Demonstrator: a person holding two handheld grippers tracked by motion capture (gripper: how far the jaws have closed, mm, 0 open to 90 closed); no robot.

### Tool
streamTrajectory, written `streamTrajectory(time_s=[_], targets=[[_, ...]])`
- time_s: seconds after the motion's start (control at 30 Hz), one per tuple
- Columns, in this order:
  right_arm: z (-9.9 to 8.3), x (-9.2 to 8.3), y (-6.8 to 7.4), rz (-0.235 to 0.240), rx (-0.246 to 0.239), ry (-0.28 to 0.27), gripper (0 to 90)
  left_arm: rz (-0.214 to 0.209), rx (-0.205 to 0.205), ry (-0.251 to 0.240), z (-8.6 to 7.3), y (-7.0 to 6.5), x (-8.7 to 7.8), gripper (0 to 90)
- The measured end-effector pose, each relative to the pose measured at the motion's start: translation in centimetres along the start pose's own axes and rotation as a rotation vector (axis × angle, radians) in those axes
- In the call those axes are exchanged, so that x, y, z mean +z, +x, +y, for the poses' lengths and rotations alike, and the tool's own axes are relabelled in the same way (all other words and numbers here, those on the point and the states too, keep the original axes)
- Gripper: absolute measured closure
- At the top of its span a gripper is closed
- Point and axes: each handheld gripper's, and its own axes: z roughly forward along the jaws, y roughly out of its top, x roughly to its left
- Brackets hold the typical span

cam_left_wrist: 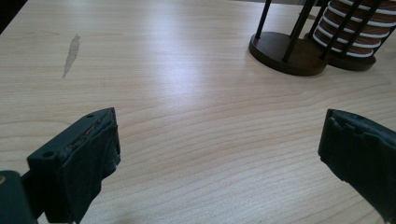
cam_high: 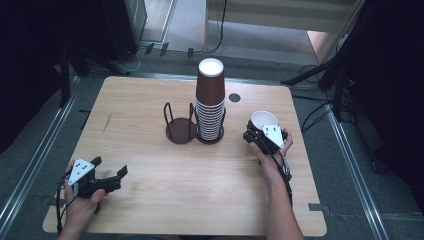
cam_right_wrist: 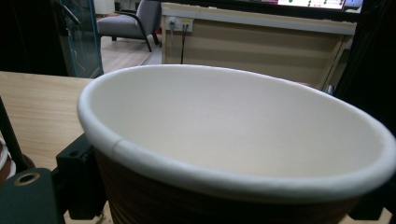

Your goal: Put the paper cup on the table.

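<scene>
My right tool (cam_high: 260,134) is on the right side of the counter (cam_high: 150,180), and a brown paper cup (cam_high: 264,120) sits between its jaws. The cup is white inside and its open mouth faces up. In the right gripper view the cup (cam_right_wrist: 233,135) is very close and big, with one black jaw right beside its wall on the left. I cannot tell if the jaws are squeezing the cup or just sitting next to it.

My left tool (cam_high: 114,176) is near the front left corner of the counter. Its jaws are spread wide with nothing between them, just bare wood.

In the middle of the counter stands a tall stack of cups (cam_high: 210,102) in a dark holder (cam_high: 181,131). The holder's other ring, just left of the stack, has no cups in it.
</scene>
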Motion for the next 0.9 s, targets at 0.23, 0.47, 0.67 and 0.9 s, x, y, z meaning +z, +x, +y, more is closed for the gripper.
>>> streamTrajectory(time_s=[0.23,0.47,0.67,0.9], targets=[[-0.3,-0.2,0.0,-0.003,-0.014,0.011,8.8,-0.003,0.008,0.005,0.0,-0.1,-0.1,0.0],[-0.5,-0.4,-0.1,0.016,-0.008,0.074,0.0,-0.011,0.008,0.01,0.0,0.0,0.0,0.0],[-0.2,-1.3,-0.4,0.054,0.018,0.065,0.0,-0.018,-0.006,0.014,0.0,0.1,0.0,0.0],[0.2,-2.2,-0.8,0.07,0.035,0.068,0.0,-0.014,-0.003,0.018,0.0,0.0,0.0,0.0]])
